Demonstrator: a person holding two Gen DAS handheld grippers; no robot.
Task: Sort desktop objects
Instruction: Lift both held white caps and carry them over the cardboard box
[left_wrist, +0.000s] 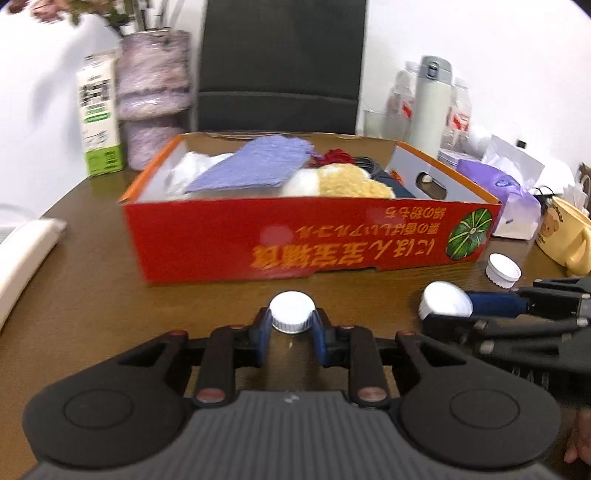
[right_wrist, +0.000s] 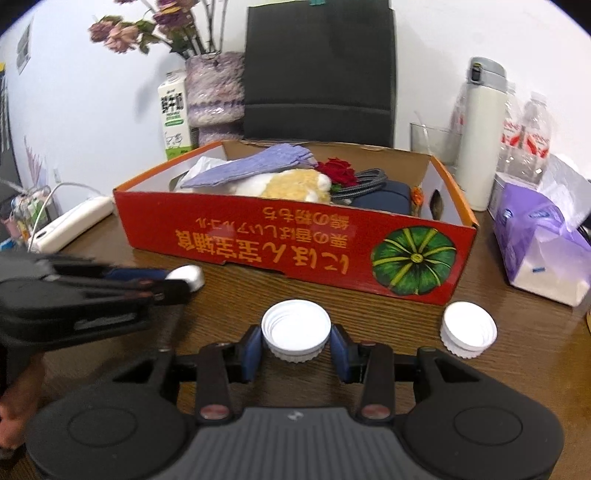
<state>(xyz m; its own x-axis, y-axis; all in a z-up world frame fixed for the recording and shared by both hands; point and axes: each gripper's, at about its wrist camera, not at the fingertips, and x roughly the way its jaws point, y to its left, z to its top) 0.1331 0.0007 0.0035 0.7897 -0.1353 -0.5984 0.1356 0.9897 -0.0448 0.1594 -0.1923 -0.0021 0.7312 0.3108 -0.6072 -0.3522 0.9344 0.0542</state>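
- Upper left of the right wrist view: a milk carton (right_wrist: 173, 114) and a vase (right_wrist: 216, 92) of dried flowers stand behind the box, with a white power strip (right_wrist: 72, 223) at the left edge of the table (right_wrist: 369, 369).
- Left of that view: the left gripper (right_wrist: 184, 282) reaches in from the edge, its jaws closed on a small white cap (right_wrist: 186, 277). In the left wrist view this small cap (left_wrist: 292, 312) sits low in the centre, pinched between the blue pads (left_wrist: 263, 332), closed side up.
- Centre: the red box (right_wrist: 295, 240) fills the middle of both views; it holds a purple cloth (right_wrist: 251, 164), a plush toy (right_wrist: 291, 186), a red rose (right_wrist: 338, 170), a cable (right_wrist: 362, 184) and a dark case (right_wrist: 384, 199).
- Lower centre of the right wrist view: the right gripper (right_wrist: 295, 341) grips a wide cap (right_wrist: 295, 328), hollow side up, in front of the box.
- Lower right: a third cap (right_wrist: 468, 329) lies loose on the table, just beside the box's corner.
- Right: a white flask (right_wrist: 480, 133), water bottles (right_wrist: 528, 136) and a purple tissue pack (right_wrist: 539, 240) stand near the box's right end. A yellow mug (left_wrist: 565, 232) shows at the right edge of the left wrist view.
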